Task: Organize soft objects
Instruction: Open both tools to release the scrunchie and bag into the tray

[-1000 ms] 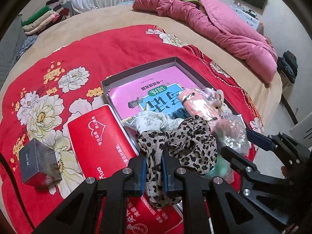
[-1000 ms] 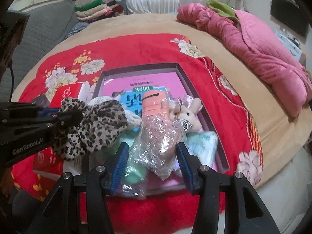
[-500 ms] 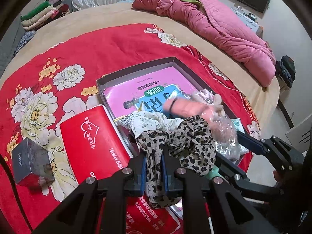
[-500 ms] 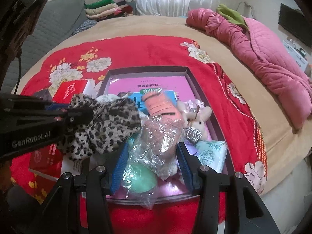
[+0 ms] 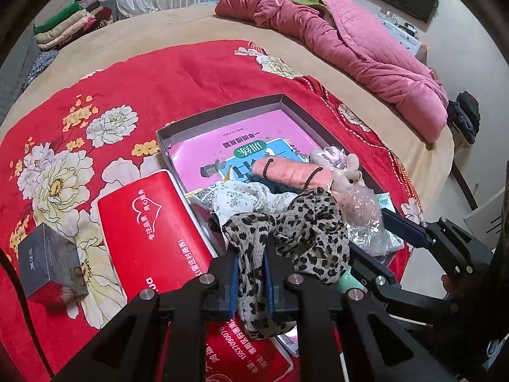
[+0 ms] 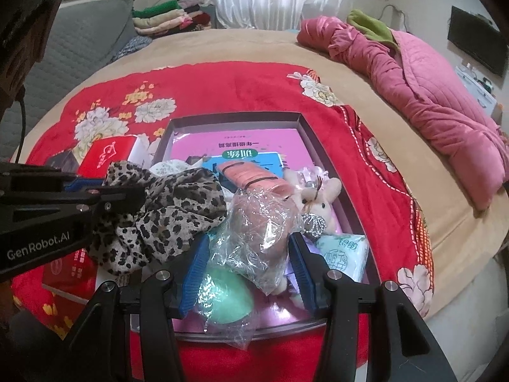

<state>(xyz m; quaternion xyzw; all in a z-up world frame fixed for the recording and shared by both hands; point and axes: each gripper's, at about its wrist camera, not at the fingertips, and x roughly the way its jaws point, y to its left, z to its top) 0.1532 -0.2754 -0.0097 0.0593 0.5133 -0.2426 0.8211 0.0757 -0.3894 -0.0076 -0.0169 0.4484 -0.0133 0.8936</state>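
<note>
On the bed's red floral blanket (image 5: 197,82) a shallow grey box (image 5: 222,111) already holds a pink roll (image 6: 254,178), a plush rabbit (image 6: 321,194), a green sponge (image 6: 222,299) and a tissue pack (image 6: 345,254) atop a pink workbook. Sorting looks partly done. The left tongs (image 5: 251,261) are clenched on a leopard-print scarf (image 5: 305,232) at the box's edge; the right tongs (image 6: 248,254) grasp a crinkly plastic-wrapped bundle (image 6: 264,232) over the box. "GenRobot.AI" reads on the left tongs' body.
</note>
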